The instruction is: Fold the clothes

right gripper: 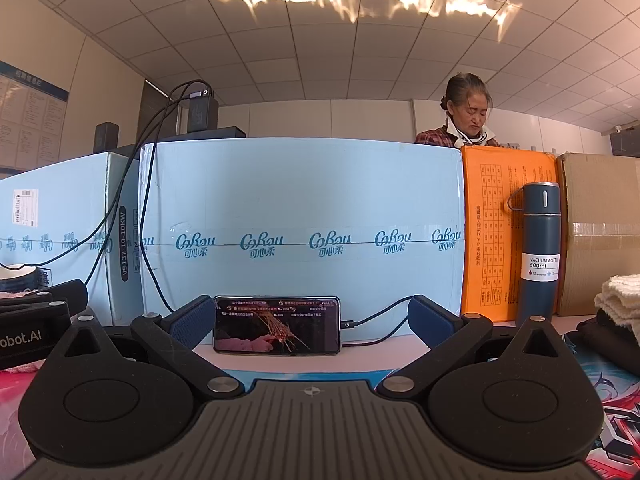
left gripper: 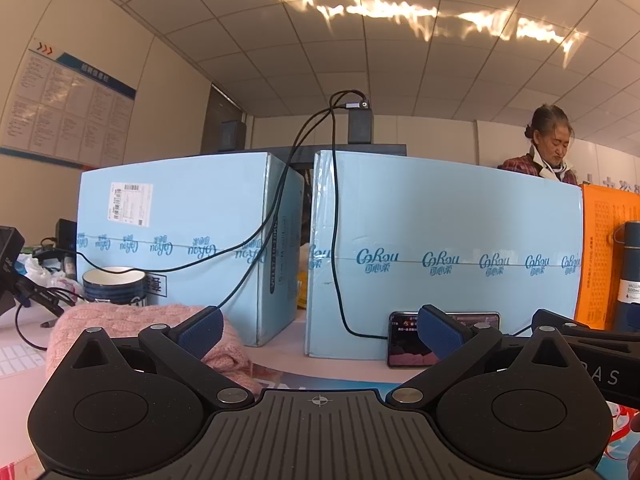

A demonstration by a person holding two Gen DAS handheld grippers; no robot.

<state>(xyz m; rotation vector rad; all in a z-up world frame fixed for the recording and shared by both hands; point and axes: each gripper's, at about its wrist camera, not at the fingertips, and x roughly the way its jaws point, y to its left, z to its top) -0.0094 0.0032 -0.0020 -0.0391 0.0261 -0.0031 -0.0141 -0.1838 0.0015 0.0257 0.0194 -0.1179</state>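
Note:
A pink knitted garment (left gripper: 132, 326) lies bunched on the table at the left, just behind my left gripper's left finger. My left gripper (left gripper: 320, 334) is open with nothing between its blue pads. My right gripper (right gripper: 310, 322) is also open and empty, low over the table and facing a phone (right gripper: 277, 325). A cream knitted piece (right gripper: 620, 300) rests on a dark garment (right gripper: 600, 336) at the right edge of the right wrist view. The other gripper's black body shows at the right (left gripper: 592, 344) in the left wrist view.
Light blue cartons (right gripper: 304, 208) wall off the back of the table, with black cables draped over them. An orange box (right gripper: 504, 232), a dark blue vacuum bottle (right gripper: 538, 252) and a brown carton (right gripper: 600, 232) stand right. A bowl (left gripper: 114, 284) sits left. A person stands behind the boxes.

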